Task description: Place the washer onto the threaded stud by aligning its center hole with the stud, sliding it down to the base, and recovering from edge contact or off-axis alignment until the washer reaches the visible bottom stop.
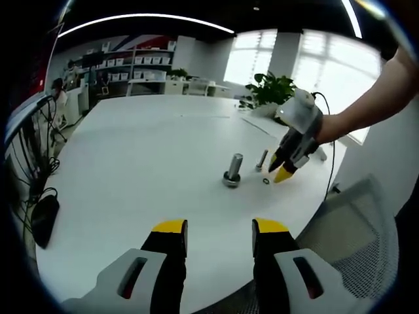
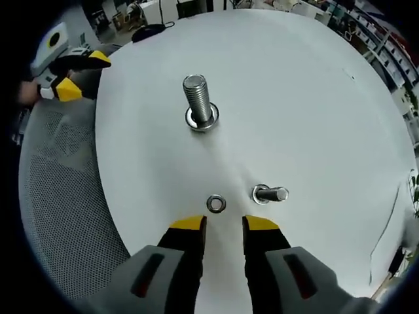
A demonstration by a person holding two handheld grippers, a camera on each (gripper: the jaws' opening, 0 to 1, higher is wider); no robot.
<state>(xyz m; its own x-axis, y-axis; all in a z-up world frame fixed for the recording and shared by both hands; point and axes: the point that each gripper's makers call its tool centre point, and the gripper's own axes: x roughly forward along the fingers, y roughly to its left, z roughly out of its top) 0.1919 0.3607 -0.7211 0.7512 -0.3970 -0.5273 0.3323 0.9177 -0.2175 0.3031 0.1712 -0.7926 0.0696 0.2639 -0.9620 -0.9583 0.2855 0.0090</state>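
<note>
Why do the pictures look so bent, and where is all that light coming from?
Left gripper view: the fisheye lens bows the white table edge and the ceiling light strip into curves, and the windows are blown out white. Right gripper view: the table curves like a dome, the threaded stud and washer look sharp with only faint shadows, and the right claw blurs slightly.

Tabletop point(image 2: 314, 98): white, smooth, matt finish. Threaded stud point(image 2: 198, 99), washer point(image 2: 216, 203) and smaller bolt point(image 2: 270, 193): bright silvery metal, glossy; the stud's shank is ridged with thread, and the washer is flat and polished. Right tool point(image 2: 219, 226) and left tool point(image 1: 219, 230): grey and black plastic bodies with a smooth, slight sheen and yellow tips of matt look; chair point(image 2: 65, 196) beside the tabletop: grey woven mesh, rough and open-textured.
</note>
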